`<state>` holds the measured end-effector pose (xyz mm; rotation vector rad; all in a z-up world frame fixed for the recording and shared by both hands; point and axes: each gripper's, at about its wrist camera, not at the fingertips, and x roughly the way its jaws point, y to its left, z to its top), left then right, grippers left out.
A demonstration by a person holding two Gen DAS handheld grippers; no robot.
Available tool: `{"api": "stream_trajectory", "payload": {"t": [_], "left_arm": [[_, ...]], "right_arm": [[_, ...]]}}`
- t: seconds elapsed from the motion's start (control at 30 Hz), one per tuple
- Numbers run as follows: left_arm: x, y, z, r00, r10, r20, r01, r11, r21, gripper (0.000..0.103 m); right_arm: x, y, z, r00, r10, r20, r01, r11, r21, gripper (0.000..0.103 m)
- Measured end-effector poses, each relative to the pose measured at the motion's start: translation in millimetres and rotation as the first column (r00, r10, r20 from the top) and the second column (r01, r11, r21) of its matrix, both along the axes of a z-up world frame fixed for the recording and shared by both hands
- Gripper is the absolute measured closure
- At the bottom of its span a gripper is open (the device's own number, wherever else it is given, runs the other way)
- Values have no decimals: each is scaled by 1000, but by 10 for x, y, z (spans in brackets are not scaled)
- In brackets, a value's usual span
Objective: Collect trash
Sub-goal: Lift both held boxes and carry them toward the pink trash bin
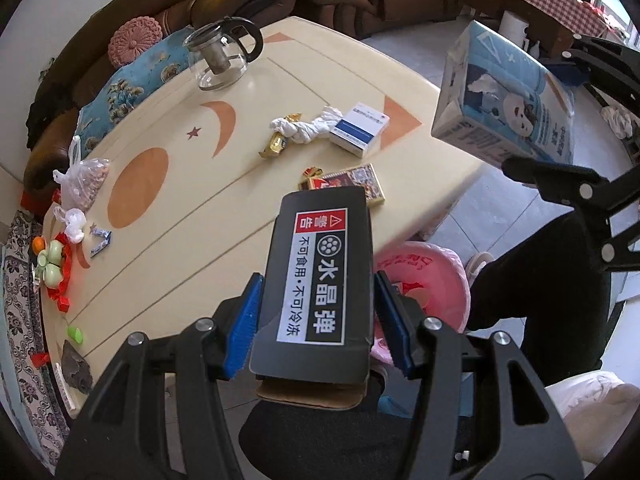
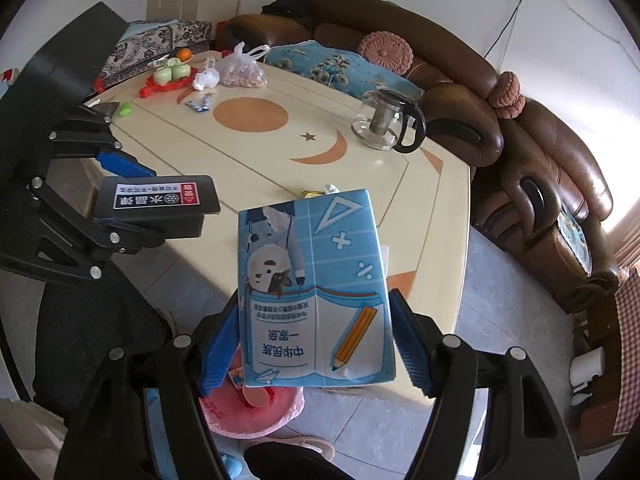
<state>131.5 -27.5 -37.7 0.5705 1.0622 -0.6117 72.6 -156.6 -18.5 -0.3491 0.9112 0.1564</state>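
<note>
Gripped between the blue pads of the left gripper, low in the centre of the left wrist view, is a black box with a red-and-white warning label; its brown flap hangs open at the near end. At the upper right of that view the right gripper clamps a blue carton, and in the right wrist view the same carton fills the lower centre, pinched between its fingers. Both hands are therefore loaded, and the step in hand looks like carrying the two pieces to the pink bin, which sits on the floor just off the table edge, below and right of the black box. The next move probably calls for swinging each gripper over the bin's mouth and parting the fingers, one after the other so the boxes do not collide. Left to right on the cream table lie more items: a plastic bag at the left edge, small blue wrappers, a glass teapot at the upper left, a gold wrapper, a twisted white tissue, a white box and a red pack near centre. A brown leather sofa with cushions curves round the far side, and the floor is pale tile.
</note>
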Motion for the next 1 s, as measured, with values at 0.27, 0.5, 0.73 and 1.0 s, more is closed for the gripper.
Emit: {"api": "stream_trajectory", "payload": {"t": [0.27, 0.5, 0.73, 1.0], "left_arm": [[-275, 43, -122, 1000, -18, -14, 18, 1000, 5, 48], [-459, 54, -262, 1000, -25, -19, 25, 1000, 1, 48], [-627, 60, -438, 999, -40, -27, 40, 999, 0, 48], [-663, 38, -669, 997, -44, -70, 44, 999, -1, 48]], "right_arm": [[-355, 193, -66, 999, 38, 10, -38, 999, -10, 35], [-536, 299, -138, 999, 53, 7, -52, 998, -23, 35], [-637, 376, -288, 998, 58, -20, -58, 998, -19, 35], [-655, 431, -541, 996, 55, -76, -54, 999, 7, 35]]}}
